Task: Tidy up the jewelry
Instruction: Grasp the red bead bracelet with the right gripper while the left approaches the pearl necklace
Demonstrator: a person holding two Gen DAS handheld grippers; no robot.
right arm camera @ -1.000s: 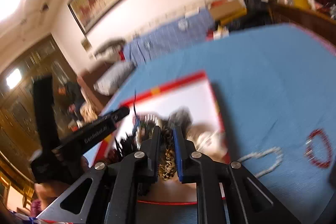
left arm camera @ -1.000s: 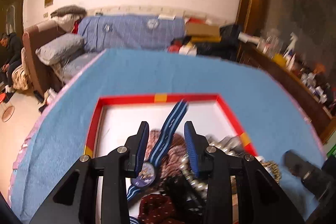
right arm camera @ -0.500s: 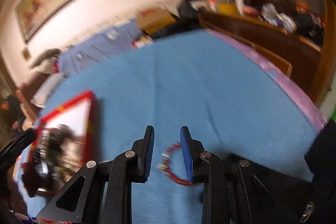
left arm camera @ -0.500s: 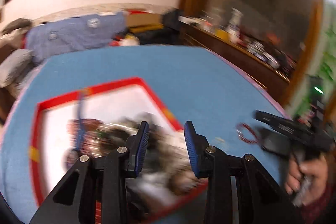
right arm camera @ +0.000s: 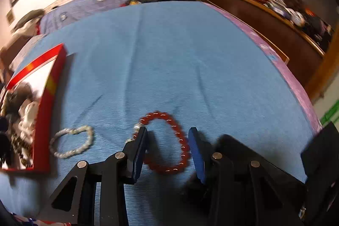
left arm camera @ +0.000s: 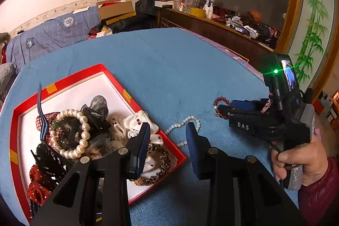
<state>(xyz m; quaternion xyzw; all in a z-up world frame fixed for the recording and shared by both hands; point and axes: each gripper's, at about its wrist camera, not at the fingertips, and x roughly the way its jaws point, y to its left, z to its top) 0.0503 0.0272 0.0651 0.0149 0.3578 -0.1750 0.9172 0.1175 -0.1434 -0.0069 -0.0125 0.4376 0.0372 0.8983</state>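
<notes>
A ribbed, matt blue cloth table cover (right arm camera: 180,60) lies slightly creased. On it the round-beaded red bracelet (right arm camera: 180,141) is glossy, each bead catching a small highlight, and the white pearl bracelet (right arm camera: 72,142) has a soft satin sheen. The shallow red cardboard box (left arm camera: 135,103) has a shiny laminated rim and a matt white paper floor. Inside, a cream pearl strand (left arm camera: 81,132) gleams smoothly beside a leopard-print fabric scrunchie (left arm camera: 161,160) (woven, dull). The black plastic left gripper (left arm camera: 167,130) looks matt with bright metal screws; its blue finger pads (left arm camera: 144,141) seem finely ridged. The dark wooden sideboard (left arm camera: 222,31) is polished.
</notes>
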